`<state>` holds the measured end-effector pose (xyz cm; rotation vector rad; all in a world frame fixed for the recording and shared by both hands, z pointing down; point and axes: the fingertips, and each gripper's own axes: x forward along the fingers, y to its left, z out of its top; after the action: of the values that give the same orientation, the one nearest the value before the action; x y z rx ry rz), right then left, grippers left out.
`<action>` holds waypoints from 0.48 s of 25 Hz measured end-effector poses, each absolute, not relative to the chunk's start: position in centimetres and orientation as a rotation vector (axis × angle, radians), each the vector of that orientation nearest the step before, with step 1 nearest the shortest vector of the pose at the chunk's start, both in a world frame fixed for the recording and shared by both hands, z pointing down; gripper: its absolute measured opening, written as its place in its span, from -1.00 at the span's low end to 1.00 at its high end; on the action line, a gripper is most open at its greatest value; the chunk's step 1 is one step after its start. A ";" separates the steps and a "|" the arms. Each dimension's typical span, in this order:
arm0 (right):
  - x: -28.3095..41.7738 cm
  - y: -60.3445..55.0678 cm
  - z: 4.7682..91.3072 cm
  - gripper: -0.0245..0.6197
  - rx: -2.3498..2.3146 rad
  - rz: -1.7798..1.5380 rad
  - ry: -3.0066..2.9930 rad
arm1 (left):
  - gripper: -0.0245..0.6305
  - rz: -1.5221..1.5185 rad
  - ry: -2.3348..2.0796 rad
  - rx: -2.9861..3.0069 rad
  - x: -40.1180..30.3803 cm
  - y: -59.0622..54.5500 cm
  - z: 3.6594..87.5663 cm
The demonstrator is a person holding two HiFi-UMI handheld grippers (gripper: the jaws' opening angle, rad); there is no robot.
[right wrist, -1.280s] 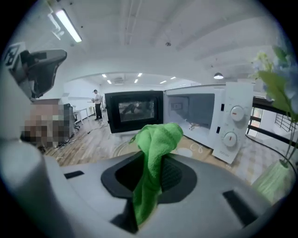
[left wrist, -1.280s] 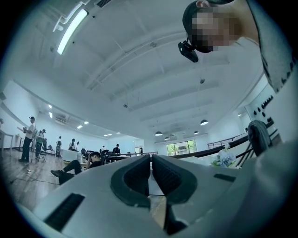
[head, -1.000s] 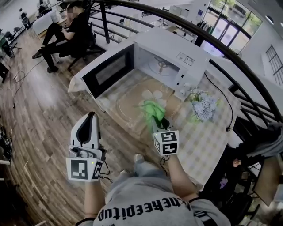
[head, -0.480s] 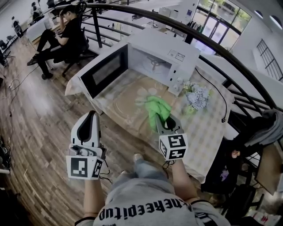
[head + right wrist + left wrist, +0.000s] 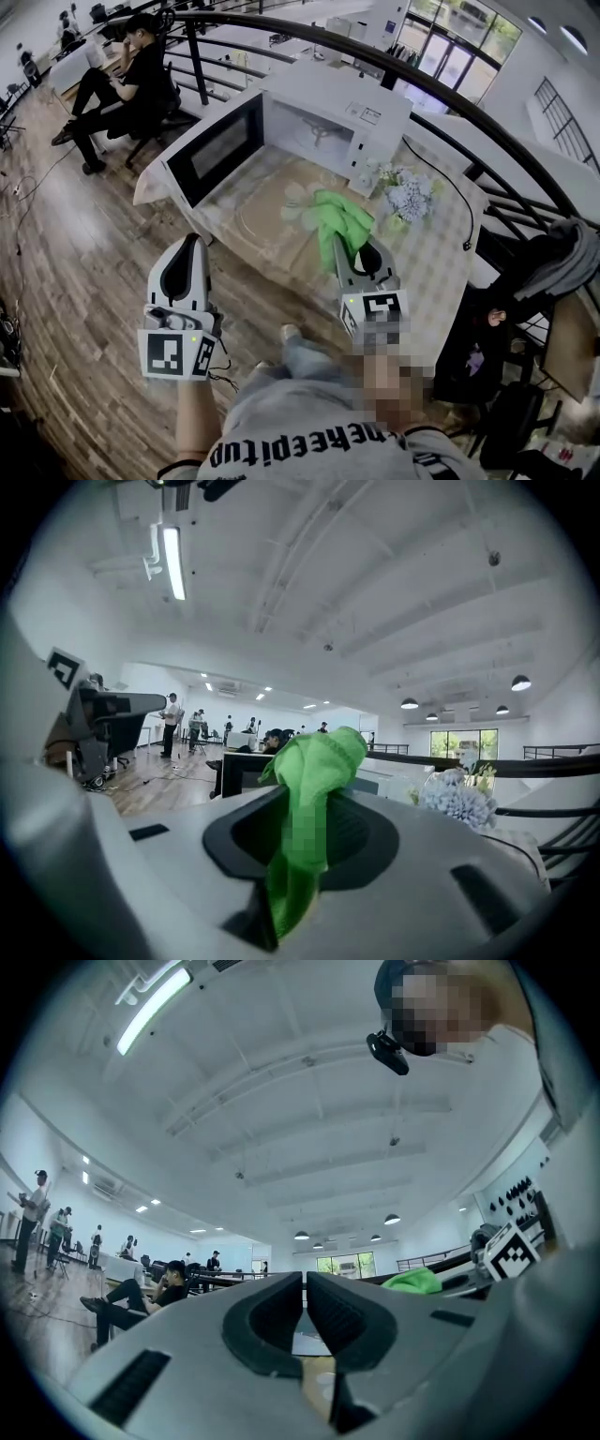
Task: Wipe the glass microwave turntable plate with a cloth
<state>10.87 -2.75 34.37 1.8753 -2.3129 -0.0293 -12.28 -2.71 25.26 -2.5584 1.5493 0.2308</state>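
The glass turntable plate [image 5: 267,225] lies flat on the patterned tablecloth in front of the open microwave [image 5: 361,112]. My right gripper [image 5: 343,246] is held above the table's near side, shut on a green cloth [image 5: 339,216] that bunches out past its tips over the plate's right part. In the right gripper view the green cloth [image 5: 314,780] is pinched between the jaws. My left gripper [image 5: 191,244] hangs off the table's left front corner, above the wooden floor. Its jaws [image 5: 305,1312] are pressed together with nothing in them.
The microwave door [image 5: 214,148] swings open to the left. A bunch of pale flowers [image 5: 405,199] stands right of the microwave, with a black cable [image 5: 450,211] behind. A curved black railing [image 5: 487,141] runs behind the table. A person sits on a chair [image 5: 127,80] at far left.
My right gripper has moved right and a little nearer with the cloth, off the plate's middle. The left gripper has barely moved.
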 end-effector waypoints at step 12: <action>10.6 0.0 29.1 -0.65 1.915 -0.207 -2.332 | -0.88 0.248 1.555 -2.555 -12.7 -1.9 24.9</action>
<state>10.56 -0.02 29.15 1.9155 -2.3322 -0.2071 -12.74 -1.91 24.91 -2.5546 1.5551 0.2476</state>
